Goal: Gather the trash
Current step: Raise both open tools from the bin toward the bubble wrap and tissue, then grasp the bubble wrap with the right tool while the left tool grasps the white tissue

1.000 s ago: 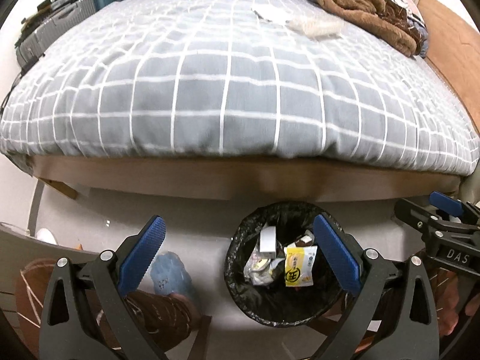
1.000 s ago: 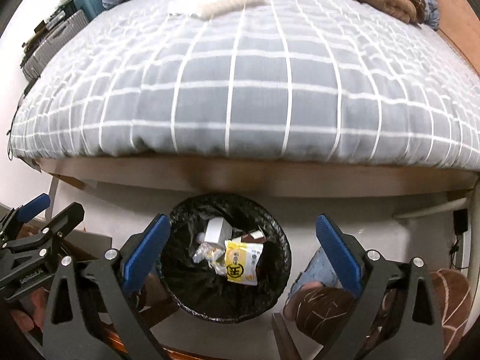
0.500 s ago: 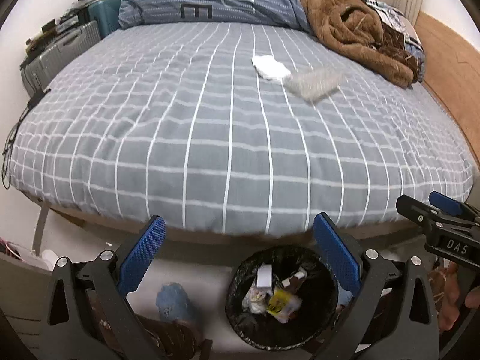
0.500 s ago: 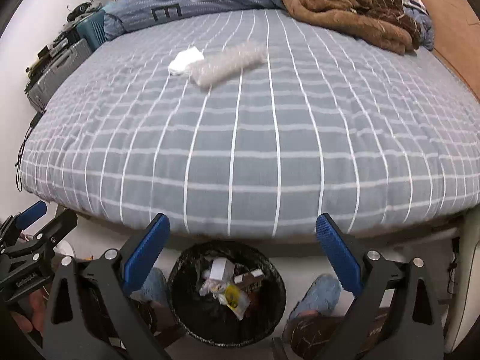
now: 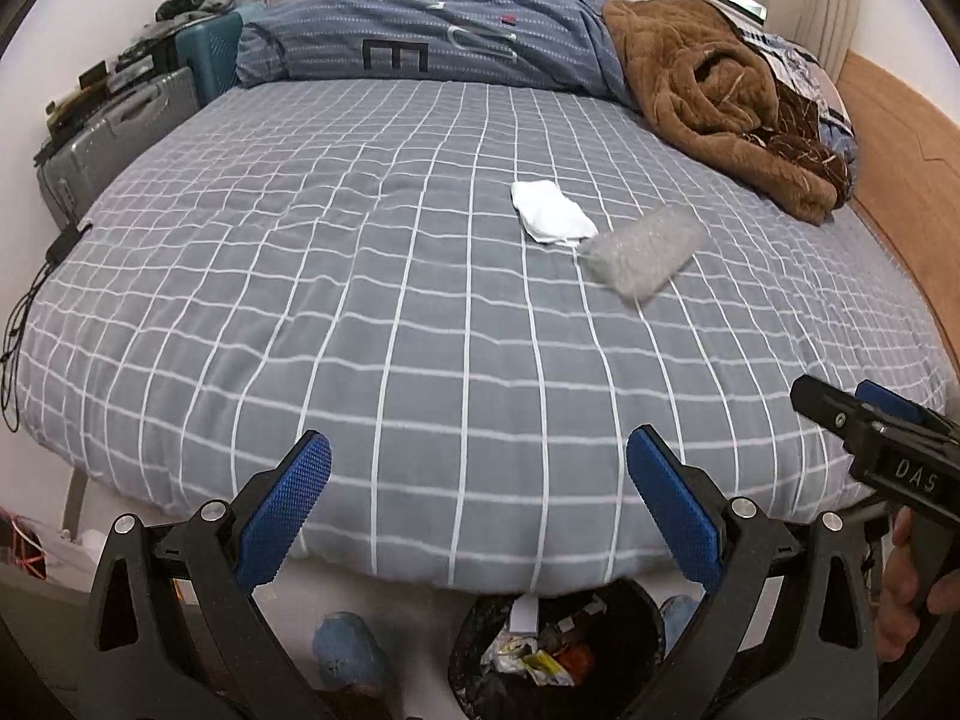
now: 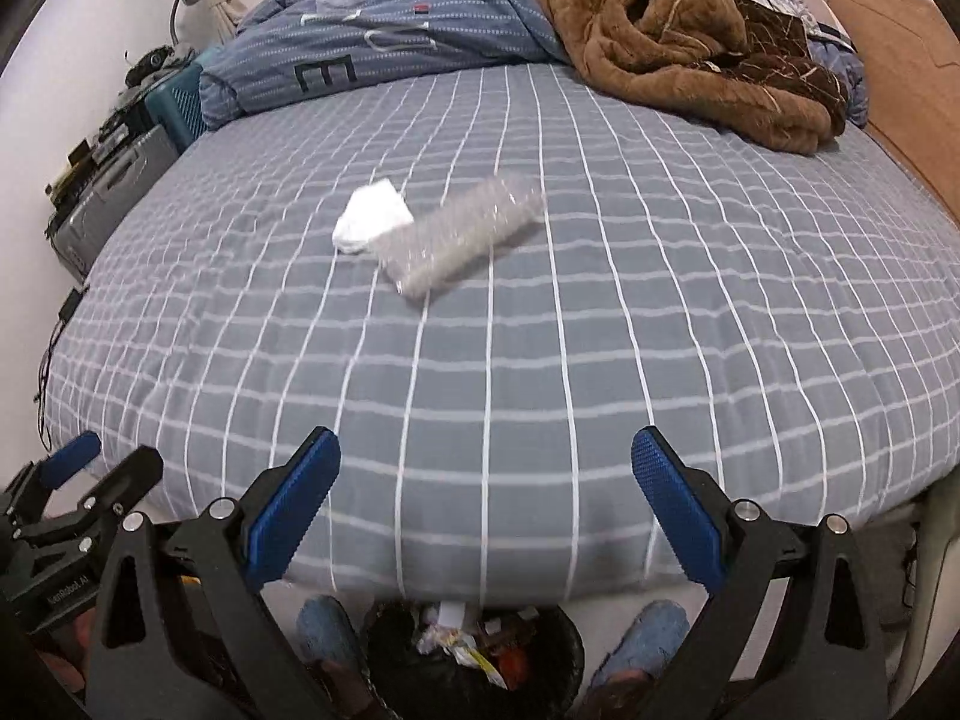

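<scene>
While both grippers hang near the foot of the bed (image 5: 420, 312), its grey checked cover fills most of each view, with a rumpled blue duvet (image 5: 432, 48) and a brown fleece blanket (image 6: 678, 36) heaped at the far end. Down at the bed's near edge stands a black-lined trash bin (image 5: 636, 648), already holding wrappers and scraps. The left gripper (image 5: 477, 516) has its blue-padded jaws spread wide and empty; the right gripper (image 6: 486, 510) is equally wide and holds nothing. Two pieces of trash lie out on the middle of the cover, well apart from both grippers and touching or nearly touching each other: a clear bubble-wrap pouch (image 6: 462, 240), longer than it is wide, and beside it a crumpled white tissue (image 6: 369, 216). Both look very light and soft. The pouch is likely springy and a little slippery, so pinching it across its narrow width near the middle should hold better than catching one end. The tissue will crush to almost nothing; closing on its raised, bunched centre seems safest, without snagging the bed cover beneath.
</scene>
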Demonstrator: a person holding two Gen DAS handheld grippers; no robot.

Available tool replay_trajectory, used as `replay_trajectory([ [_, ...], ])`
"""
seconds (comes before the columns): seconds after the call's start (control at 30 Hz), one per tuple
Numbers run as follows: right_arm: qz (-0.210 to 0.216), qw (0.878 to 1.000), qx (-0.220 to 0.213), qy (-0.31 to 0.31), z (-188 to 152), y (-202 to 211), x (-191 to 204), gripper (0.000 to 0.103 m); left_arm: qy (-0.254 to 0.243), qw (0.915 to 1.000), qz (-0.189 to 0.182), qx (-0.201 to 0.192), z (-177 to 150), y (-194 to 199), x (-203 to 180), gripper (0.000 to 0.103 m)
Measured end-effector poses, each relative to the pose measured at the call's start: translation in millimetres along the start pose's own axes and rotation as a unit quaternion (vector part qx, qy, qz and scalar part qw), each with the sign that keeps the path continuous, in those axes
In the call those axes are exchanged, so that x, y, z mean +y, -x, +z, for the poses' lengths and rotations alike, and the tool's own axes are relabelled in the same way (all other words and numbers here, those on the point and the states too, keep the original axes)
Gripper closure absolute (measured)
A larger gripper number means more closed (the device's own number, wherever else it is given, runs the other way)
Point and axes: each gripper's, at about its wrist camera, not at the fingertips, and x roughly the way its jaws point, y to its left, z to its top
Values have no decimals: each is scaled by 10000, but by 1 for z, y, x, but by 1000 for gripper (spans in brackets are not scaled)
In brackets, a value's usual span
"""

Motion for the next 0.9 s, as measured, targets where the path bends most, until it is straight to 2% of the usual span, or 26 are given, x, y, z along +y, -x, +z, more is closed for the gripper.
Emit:
replay_trajectory([
  [0.37,237,9983,103,-514,64,-69,-6,9,94,9999,49,79,39,-45,22,6],
  [0.63,212,9958,163,-877,108,-129,-5,9,180,9995,-7,247,48,-82,29,6],
  [0.8,209,9940,220,-1051,121,-153,0,9,249,9991,-46,348,53,-105,31,6],
  [0.9,157,9941,270,-1037,128,-166,6,18,235,9991,-51,338,62,-113,27,6],
])
